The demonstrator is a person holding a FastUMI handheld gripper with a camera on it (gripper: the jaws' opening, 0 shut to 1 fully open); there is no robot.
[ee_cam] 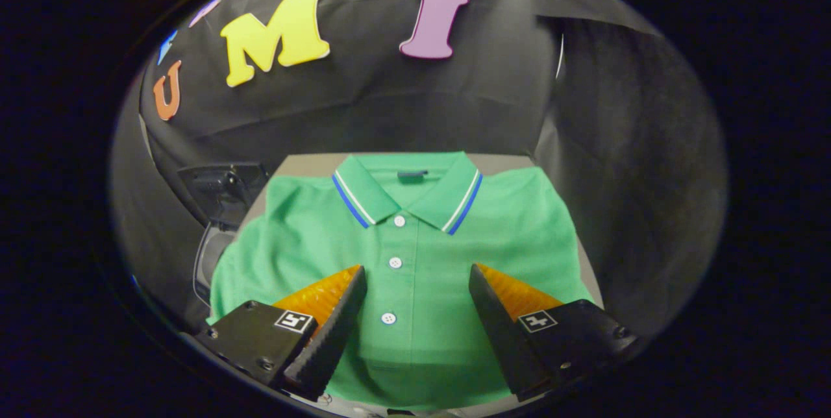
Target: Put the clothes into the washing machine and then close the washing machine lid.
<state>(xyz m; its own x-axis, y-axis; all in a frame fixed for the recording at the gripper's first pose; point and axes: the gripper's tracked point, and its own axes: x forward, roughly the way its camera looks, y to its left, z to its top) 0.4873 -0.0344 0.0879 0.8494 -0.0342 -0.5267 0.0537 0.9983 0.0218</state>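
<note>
Black cloth hangs behind a flat grey table [305, 163], and on the table we see a folded green polo shirt [519, 230] with white buttons and a blue and white striped collar. Our gripper [417, 270] hangs just over the shirt's front with its two fingers spread wide apart, pinching nothing. Beside the table we see a dark machine [221, 194] with an opening below it.

Green polo shirt [415, 243] — hem and lower front run under the gripper [417, 272], whose spread fingers cover the shirt at 7 and 5 o'clock. Table [311, 163] mostly buried under the shirt. Dark machine [221, 194] at 9 o'clock — too dim and partial to identify.
</note>
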